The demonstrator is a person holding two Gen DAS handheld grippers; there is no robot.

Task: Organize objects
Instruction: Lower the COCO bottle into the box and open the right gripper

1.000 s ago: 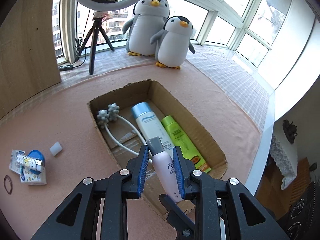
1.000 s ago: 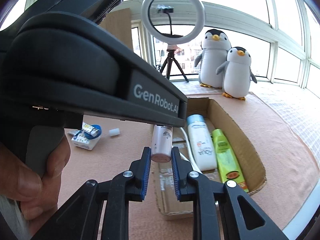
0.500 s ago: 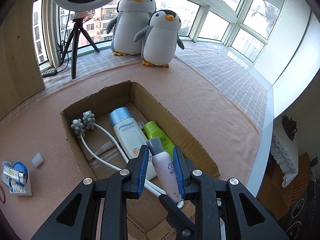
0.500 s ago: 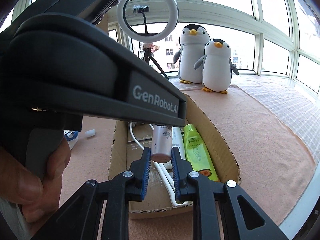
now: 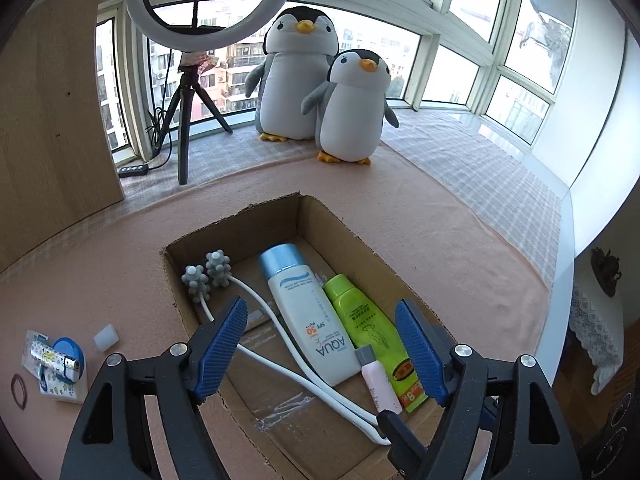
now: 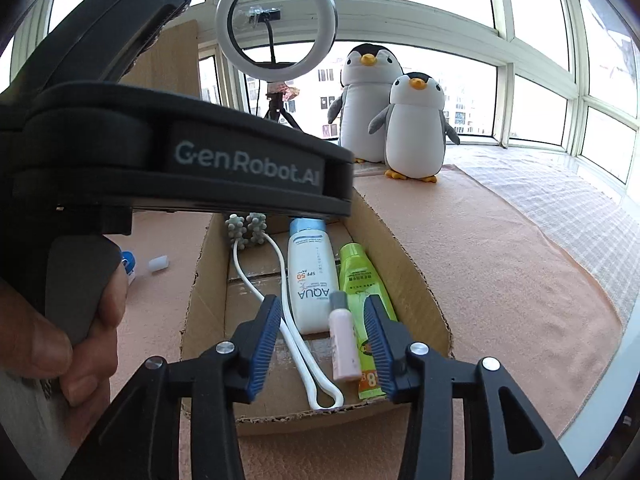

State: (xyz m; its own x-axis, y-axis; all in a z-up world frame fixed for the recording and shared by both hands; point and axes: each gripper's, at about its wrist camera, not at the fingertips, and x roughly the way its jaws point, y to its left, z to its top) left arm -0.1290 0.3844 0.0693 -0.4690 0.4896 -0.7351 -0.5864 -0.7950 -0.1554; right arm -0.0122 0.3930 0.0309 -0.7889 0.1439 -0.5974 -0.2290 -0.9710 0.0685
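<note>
A small pink bottle with a grey cap lies in the cardboard box, between the white AQUA bottle and the green tube. A white massager with grey knobbed heads lies on the box's left side. My left gripper hangs over the box, jaws opening wide, nothing pressed between them. My right gripper also has its jaws opening; the pink bottle lies loose below and between its pads, next to the green tube. The box's near wall is just under the right gripper.
On the peach mat left of the box lie a patterned packet with a blue lid, a small white cap and a hair tie. Two plush penguins and a ring light on a tripod stand by the windows. A hand holds the left gripper's handle.
Both grippers were shut on the pink bottle above the box. Now both have opened, and the bottle has dropped into the box beside the green tube.
</note>
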